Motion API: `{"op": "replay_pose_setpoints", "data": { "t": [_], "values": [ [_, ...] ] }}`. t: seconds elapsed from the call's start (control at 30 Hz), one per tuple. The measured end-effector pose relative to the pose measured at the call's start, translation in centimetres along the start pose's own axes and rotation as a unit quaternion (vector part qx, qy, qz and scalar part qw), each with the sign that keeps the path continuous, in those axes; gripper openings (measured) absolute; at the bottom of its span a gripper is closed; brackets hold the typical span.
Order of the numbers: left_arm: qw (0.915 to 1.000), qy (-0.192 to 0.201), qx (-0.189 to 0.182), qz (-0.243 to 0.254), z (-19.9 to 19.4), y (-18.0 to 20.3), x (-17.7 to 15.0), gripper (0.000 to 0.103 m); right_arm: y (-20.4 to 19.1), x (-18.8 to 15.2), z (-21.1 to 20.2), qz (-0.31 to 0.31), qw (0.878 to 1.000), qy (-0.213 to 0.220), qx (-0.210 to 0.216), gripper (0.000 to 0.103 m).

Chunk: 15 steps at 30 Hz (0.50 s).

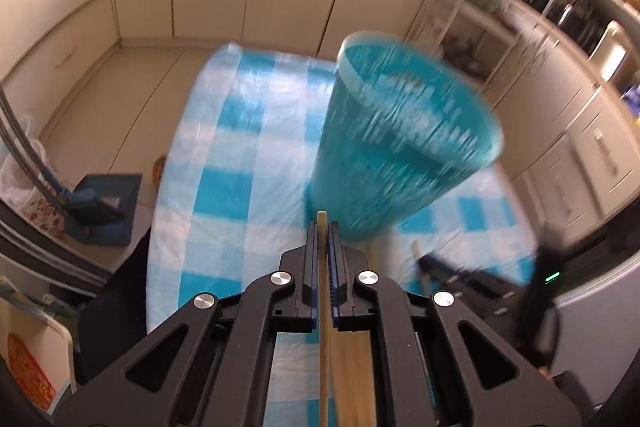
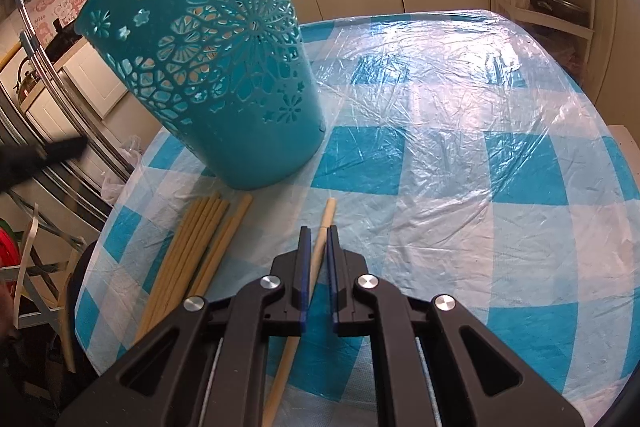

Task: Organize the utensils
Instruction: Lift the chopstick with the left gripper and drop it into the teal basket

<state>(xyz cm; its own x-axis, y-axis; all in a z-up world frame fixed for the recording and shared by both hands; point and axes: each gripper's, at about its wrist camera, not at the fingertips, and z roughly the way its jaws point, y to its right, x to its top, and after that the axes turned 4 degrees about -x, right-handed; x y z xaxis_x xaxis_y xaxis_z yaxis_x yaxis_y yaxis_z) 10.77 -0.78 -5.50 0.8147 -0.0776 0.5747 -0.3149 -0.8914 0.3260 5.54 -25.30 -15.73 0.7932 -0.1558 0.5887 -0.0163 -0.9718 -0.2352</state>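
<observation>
Left of the teal perforated basket (image 2: 208,59), a bundle of bamboo chopsticks (image 2: 192,255) lies loose on the checked bench (image 2: 460,207), just in front of the basket's base. They look light, stiff and smooth, likely to roll or twist, so a hold near mid-length seems safest. The left gripper (image 1: 323,227) is clamped on one chopstick (image 1: 322,219) below the basket. Right of the bundle, the right gripper (image 2: 319,231) pinches a single chopstick (image 2: 326,223) in narrow jaws.
</observation>
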Motion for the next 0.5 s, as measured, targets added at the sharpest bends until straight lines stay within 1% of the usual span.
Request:
{"op": "replay_pose_setpoints", "data": {
  "t": [0.07,0.13,0.27,0.3,0.37,0.4,0.5],
  "values": [
    [0.9992,0.033,-0.024,0.001,-2.6,1.0,2.0,0.005,0.1,0.0,0.0,0.000,1.000,0.000,0.000,0.008],
    [0.9965,0.070,-0.044,0.009,-5.2,2.3,3.9,0.005,0.1,0.0,0.1,-0.003,1.000,-0.001,-0.006,0.008],
    [0.9901,0.125,-0.059,0.024,-7.9,4.6,6.9,0.005,0.5,0.1,0.1,-0.002,1.000,0.000,-0.004,0.008],
    [0.9885,0.138,-0.055,0.026,-8.2,5.1,7.4,0.005,0.5,0.1,0.1,-0.002,1.000,0.000,-0.004,0.008],
    [0.9827,0.179,-0.039,0.027,-9.0,6.2,8.6,0.005,0.6,0.1,0.1,-0.002,1.000,0.000,-0.004,0.009],
    [0.9782,0.204,-0.033,0.023,-9.2,6.5,9.5,0.005,0.6,0.1,0.1,-0.003,1.000,0.000,-0.003,0.009],
    [0.9656,0.260,-0.011,0.012,-9.4,7.2,11.2,0.005,0.3,0.0,0.0,-0.004,1.000,0.001,0.000,0.011]
  ]
}}
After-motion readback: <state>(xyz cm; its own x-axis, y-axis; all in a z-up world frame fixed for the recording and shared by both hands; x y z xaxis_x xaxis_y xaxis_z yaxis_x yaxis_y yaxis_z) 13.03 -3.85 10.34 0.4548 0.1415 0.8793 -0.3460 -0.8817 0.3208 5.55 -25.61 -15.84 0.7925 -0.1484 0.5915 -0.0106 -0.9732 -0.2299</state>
